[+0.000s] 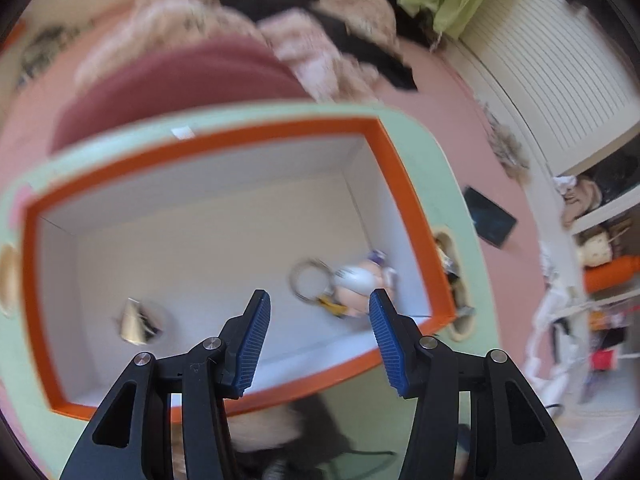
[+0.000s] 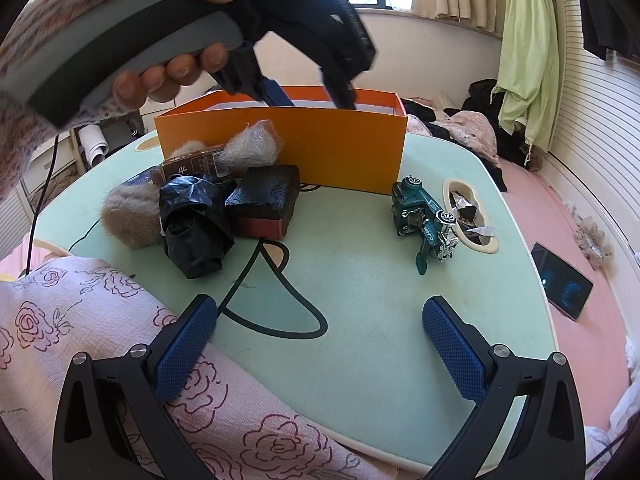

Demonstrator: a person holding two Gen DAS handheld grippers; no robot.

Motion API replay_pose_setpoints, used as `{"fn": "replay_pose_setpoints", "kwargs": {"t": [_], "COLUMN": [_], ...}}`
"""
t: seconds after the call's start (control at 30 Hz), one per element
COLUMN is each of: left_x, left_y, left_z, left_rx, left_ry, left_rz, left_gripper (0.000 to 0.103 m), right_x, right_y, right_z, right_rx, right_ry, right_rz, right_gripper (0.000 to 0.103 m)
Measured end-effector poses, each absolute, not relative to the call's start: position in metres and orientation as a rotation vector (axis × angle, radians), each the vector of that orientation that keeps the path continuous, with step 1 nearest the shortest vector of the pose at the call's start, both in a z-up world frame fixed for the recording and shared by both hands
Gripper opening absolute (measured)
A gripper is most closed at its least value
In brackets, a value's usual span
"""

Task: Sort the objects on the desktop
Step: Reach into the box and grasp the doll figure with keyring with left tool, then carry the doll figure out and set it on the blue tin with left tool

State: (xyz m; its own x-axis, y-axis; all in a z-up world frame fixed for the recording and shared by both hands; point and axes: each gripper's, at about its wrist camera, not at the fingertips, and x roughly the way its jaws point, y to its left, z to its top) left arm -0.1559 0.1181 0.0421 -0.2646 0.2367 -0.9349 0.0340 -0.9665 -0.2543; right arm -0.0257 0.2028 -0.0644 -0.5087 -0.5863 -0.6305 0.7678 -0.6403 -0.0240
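Fabric printed with red roses point(image 2: 100, 344) lies nearest the right wrist camera, partly under the left finger of the right gripper point(image 2: 320, 350), whose blue pads stand wide apart over the pale green table point(image 2: 360, 300) with nothing between them. A black curved line drawing runs across the tabletop there.

Farther in sits a crumpled black plastic bag point(image 2: 194, 224), a tuft of tan fur point(image 2: 130, 216) beside it, and a dark block with a red base point(image 2: 266, 202). Behind these lies a brown packet point(image 2: 196, 166) bearing white characters too small to read, with a netted fibre ball point(image 2: 250, 146) on it. To the right, a green toy car point(image 2: 426, 218) lies on its side; lettering on its body is unreadable.

Beyond stands the orange box point(image 2: 320, 148). The left gripper point(image 1: 318, 344), held in a person's hand point(image 2: 168, 76), hangs over the box's white interior, jaws partly open and empty. On the box floor lie a figure keychain with a metal ring point(image 1: 344, 284), just beyond the right pad, and a small blurred metallic item point(image 1: 136, 320). A dark phone point(image 2: 562, 286) rests on the pink surface off the table.
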Motion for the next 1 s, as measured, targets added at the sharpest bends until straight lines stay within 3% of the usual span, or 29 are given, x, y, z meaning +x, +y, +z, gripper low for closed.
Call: {"fn": "replay_pose_setpoints", "kwargs": {"t": [0.13, 0.17, 0.23, 0.3, 0.43, 0.53, 0.67, 1.0], "left_x": [-0.166, -0.167, -0.168, -0.168, -0.165, -0.162, -0.160, -0.160], "left_y": [0.125, 0.127, 0.133, 0.139, 0.139, 0.134, 0.125, 0.093], "left_z": [0.023, 0.019, 0.018, 0.018, 0.019, 0.021, 0.022, 0.035], "left_rx": [-1.914, -1.923, -1.890, -1.878, -1.890, -1.913, -1.915, -1.841], "left_ry": [-0.422, -0.431, -0.400, -0.308, -0.180, -0.148, -0.191, -0.280], "left_rz": [2.302, 2.296, 2.317, 2.360, 2.406, 2.396, 2.359, 2.419], "left_gripper": [0.061, 0.067, 0.074, 0.074, 0.061, 0.061, 0.043, 0.039], "right_x": [-0.026, -0.026, -0.026, -0.026, -0.026, -0.026, -0.026, -0.026], "right_y": [0.203, 0.203, 0.203, 0.202, 0.202, 0.202, 0.202, 0.202], "right_z": [-0.065, -0.065, -0.065, -0.064, -0.064, -0.064, -0.064, -0.064], "right_rx": [0.755, 0.756, 0.757, 0.756, 0.756, 0.756, 0.756, 0.753], "right_ry": [0.385, 0.385, 0.385, 0.381, 0.379, 0.381, 0.380, 0.381], "right_rz": [-2.167, -2.167, -2.167, -2.166, -2.166, -2.166, -2.165, -2.166], "right_gripper": [0.102, 0.102, 0.102, 0.102, 0.102, 0.102, 0.102, 0.102]}}
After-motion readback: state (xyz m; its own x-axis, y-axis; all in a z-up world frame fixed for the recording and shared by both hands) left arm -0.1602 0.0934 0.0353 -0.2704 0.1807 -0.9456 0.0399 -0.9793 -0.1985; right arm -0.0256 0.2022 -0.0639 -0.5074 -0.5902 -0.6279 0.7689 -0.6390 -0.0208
